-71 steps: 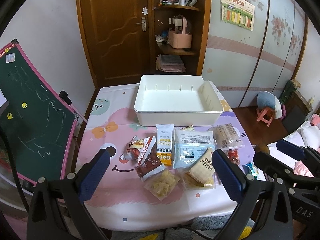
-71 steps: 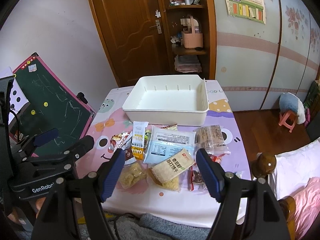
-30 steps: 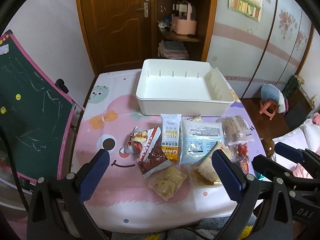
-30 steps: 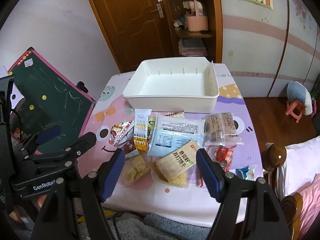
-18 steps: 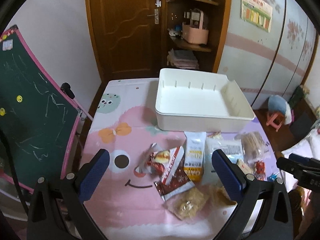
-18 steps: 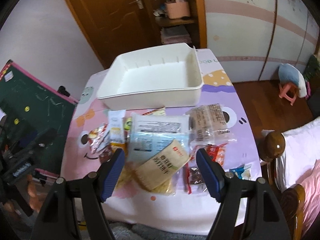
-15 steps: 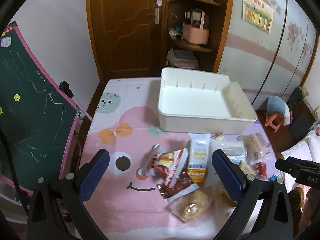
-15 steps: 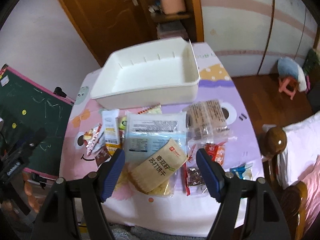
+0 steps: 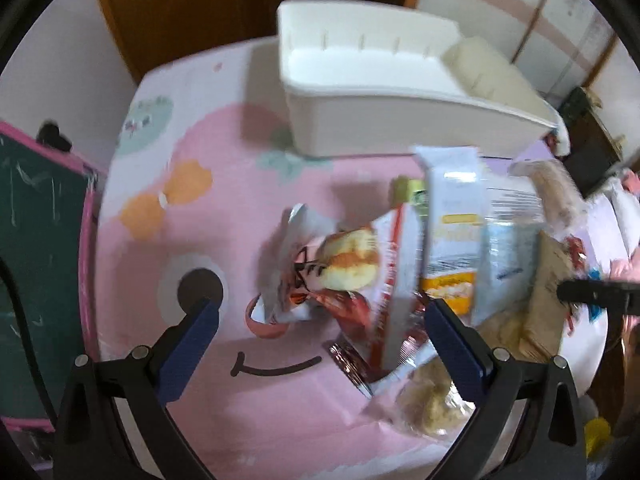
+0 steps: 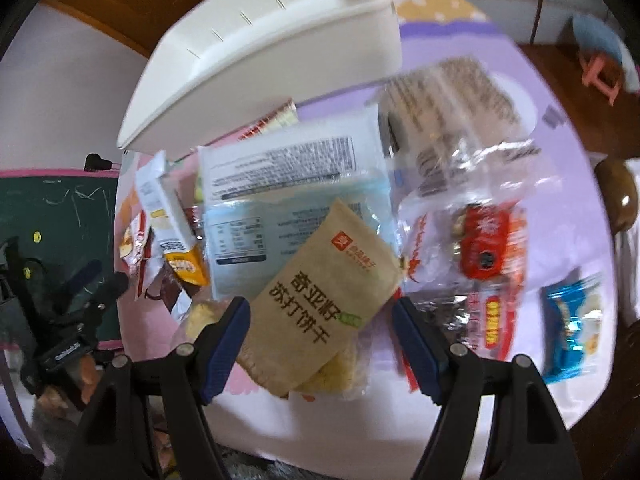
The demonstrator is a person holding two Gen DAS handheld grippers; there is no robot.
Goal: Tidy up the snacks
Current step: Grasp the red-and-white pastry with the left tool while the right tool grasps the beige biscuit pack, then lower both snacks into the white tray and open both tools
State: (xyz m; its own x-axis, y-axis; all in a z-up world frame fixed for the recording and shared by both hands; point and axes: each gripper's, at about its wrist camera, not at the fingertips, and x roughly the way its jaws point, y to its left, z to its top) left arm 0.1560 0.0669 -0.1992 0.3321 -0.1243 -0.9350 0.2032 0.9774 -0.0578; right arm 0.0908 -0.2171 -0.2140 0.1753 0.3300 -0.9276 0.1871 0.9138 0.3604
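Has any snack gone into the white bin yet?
No, the white bin shows only its bare floor in the left wrist view, and the snack packets lie on the table mat in front of it.

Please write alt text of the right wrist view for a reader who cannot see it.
The open right claw hangs over a tan cracker packet in a pile of snack packets on a pastel table. An empty white bin stands behind the pile.

White bin (image 9: 384, 80), pink cartoon tablecloth (image 9: 224, 216), tan cracker packet (image 10: 324, 300) (black lettering), green chalkboard (image 10: 52, 216)
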